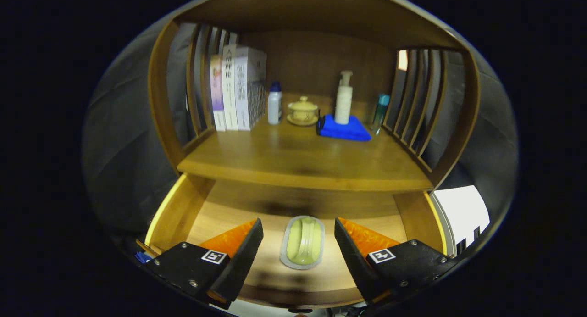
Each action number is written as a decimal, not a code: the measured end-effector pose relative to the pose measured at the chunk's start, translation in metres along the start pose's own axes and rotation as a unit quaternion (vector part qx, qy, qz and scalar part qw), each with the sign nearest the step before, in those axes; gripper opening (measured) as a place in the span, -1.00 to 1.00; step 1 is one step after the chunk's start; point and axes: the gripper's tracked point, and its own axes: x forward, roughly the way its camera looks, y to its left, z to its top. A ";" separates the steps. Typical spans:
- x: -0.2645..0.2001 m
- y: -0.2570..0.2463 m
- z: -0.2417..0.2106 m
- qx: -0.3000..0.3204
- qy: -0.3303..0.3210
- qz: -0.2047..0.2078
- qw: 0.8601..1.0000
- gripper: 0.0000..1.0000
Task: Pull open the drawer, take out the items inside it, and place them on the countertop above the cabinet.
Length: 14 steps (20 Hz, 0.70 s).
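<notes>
**Open gripper poised over item in pulled-out drawer**

A pale green oval item (302,241) in a clear wrapper lies flat on the floor of the open drawer (179,211), between the spread fingers of the gripper (299,243), which touch nothing. On the countertop (293,163) above, at the far side, stand books (238,90), a white bottle (274,103), a lidded cup on a saucer (302,110), a pump bottle (343,99) on a folded blue cloth (344,130) and a teal bottle (380,110). The drawer's near front is hidden by the fingers.
</notes>
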 end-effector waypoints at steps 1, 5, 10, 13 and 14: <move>0.008 -0.001 -0.008 -0.001 0.023 -0.004 1.000 0.92; 0.031 0.000 -0.028 -0.001 0.079 -0.005 0.997 0.90; 0.049 -0.010 -0.045 0.000 0.122 -0.015 0.992 0.79; 0.058 -0.011 -0.052 0.020 0.138 -0.006 0.990 0.66; 0.061 -0.012 -0.055 0.019 0.143 -0.004 0.990 0.59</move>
